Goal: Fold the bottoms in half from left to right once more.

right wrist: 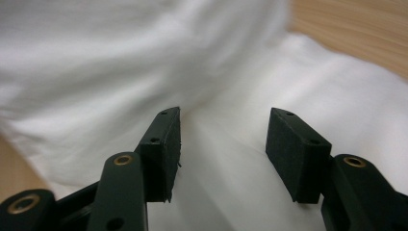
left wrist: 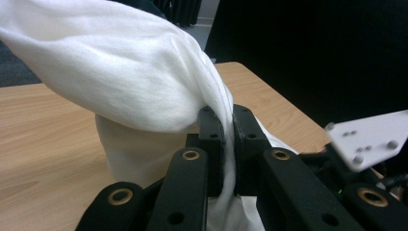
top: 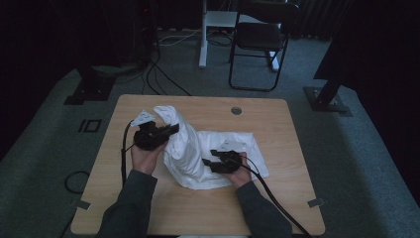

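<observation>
A white cloth point(top: 198, 151) lies bunched on the wooden table point(top: 148, 208), its left part lifted into a hump. My left gripper point(top: 171, 130) is shut on a fold of the cloth point(left wrist: 144, 82), the fabric pinched between its two black pads point(left wrist: 211, 139) and draped over them. My right gripper point(top: 208, 163) rests low over the flat right part of the cloth point(right wrist: 288, 72). Its jaws stand apart, with no fold caught between the pads point(right wrist: 166, 144) and cloth lying beneath the gap.
A round cable hole point(top: 236, 110) sits near the table's far edge. Beyond the table stand a black chair point(top: 260, 42) and a white desk leg point(top: 203, 34) on grey carpet. Cables trail from both grippers toward the near edge.
</observation>
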A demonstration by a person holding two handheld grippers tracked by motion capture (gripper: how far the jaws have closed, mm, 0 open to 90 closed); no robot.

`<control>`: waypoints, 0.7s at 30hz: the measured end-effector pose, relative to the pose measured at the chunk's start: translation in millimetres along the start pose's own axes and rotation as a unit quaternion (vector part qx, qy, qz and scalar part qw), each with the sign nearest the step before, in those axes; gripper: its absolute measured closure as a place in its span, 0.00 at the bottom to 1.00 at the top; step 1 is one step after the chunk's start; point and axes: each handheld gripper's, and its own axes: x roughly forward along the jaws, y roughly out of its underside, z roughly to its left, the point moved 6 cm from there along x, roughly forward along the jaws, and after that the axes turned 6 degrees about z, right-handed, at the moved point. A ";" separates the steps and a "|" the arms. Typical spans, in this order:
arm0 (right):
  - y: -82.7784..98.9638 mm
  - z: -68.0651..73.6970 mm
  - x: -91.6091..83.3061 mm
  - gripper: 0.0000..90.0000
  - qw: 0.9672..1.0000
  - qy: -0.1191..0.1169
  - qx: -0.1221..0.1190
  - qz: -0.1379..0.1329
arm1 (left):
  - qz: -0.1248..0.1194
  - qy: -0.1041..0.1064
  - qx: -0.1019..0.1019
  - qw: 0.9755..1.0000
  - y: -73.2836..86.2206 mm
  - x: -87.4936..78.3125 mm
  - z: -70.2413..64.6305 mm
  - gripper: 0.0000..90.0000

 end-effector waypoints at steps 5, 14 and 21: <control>13.7 5.0 26.6 0.48 0.998 0.024 -0.005 0.053 | 0.001 0.008 0.005 1.000 -1.3 4.5 -6.2 0.95; -11.0 21.7 18.3 0.41 0.998 -0.055 -0.003 0.014 | 0.003 0.012 0.014 1.000 -3.1 12.7 -11.9 0.95; 12.3 -13.8 -2.2 0.41 0.998 0.034 0.032 0.042 | 0.002 0.016 0.010 1.000 -3.8 13.4 -12.8 0.95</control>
